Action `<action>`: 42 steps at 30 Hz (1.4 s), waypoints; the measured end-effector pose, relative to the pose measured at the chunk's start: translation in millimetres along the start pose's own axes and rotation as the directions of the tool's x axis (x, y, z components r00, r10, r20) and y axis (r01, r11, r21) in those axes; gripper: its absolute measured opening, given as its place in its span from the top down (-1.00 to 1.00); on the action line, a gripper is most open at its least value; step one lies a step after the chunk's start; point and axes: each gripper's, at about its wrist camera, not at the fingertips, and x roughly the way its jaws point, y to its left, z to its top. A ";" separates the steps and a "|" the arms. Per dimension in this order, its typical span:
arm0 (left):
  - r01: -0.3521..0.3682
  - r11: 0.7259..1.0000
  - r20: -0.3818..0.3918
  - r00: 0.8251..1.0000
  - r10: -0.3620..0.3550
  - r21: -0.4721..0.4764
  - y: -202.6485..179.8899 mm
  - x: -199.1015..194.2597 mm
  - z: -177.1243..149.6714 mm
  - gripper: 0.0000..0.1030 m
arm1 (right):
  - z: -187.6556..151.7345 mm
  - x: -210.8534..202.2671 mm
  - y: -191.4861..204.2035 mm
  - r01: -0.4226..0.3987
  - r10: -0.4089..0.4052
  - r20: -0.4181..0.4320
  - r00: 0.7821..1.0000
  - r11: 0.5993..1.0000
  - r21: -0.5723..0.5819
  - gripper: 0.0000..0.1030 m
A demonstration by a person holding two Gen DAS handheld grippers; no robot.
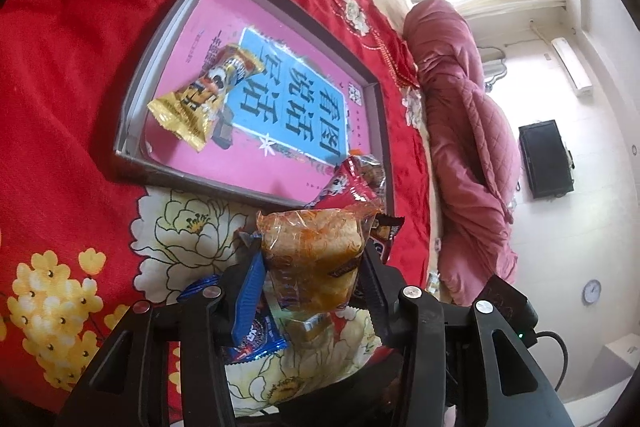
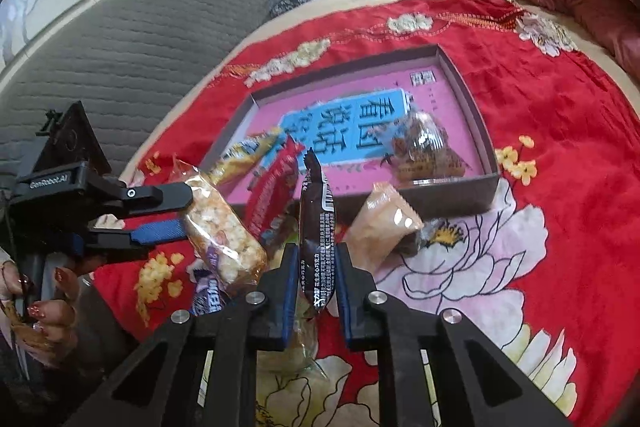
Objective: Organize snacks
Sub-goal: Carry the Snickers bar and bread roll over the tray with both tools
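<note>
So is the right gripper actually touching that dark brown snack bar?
Touching. In the right wrist view the right gripper has its blue pads pressed on both sides of the dark brown snack bar, which stands upright between them.

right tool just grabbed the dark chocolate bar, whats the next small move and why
Probably carry the dark chocolate bar forward over the near wall of the box and release it inside. The right tool is shut on the bar, held upright above the red floral cloth, and the box already holds a gold snack packet, so snacks seem to collect there.
</note>
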 end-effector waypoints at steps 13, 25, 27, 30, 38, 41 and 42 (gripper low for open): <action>0.005 1.000 0.070 0.998 -0.006 0.011 -14.4 -21.3 10.4 0.08 | 10.3 -13.4 -2.2 -0.025 0.025 0.074 0.997 1.000 0.001 0.66; -0.041 0.999 0.177 0.984 0.034 0.033 -31.1 -39.3 38.9 0.08 | 26.7 -19.4 -22.2 -0.037 0.029 0.137 0.990 0.998 0.055 0.66; -0.074 0.996 0.194 0.979 0.063 0.048 -34.8 -39.2 43.3 0.08 | 29.5 -19.6 -25.1 -0.038 0.029 0.143 0.989 0.998 0.060 0.66; -0.131 0.988 0.216 0.970 0.111 0.078 -39.3 -35.2 48.3 0.08 | 34.2 -20.4 -28.7 -0.033 0.023 0.157 0.987 0.997 0.064 0.66; -0.232 0.966 0.218 0.955 0.204 0.115 -40.6 -13.9 50.9 0.08 | 42.3 -22.0 -33.3 -0.012 0.001 0.183 0.983 0.998 0.061 0.66; -0.262 0.958 0.206 0.950 0.235 0.115 -37.5 -6.7 50.9 0.08 | 44.3 -20.9 -35.9 -0.004 -0.008 0.185 0.983 0.998 0.065 0.66; -0.270 0.956 0.201 0.949 0.243 0.115 -36.7 -4.7 50.8 0.08 | 45.0 -20.4 -37.3 -0.001 -0.012 0.185 0.983 0.998 0.069 0.66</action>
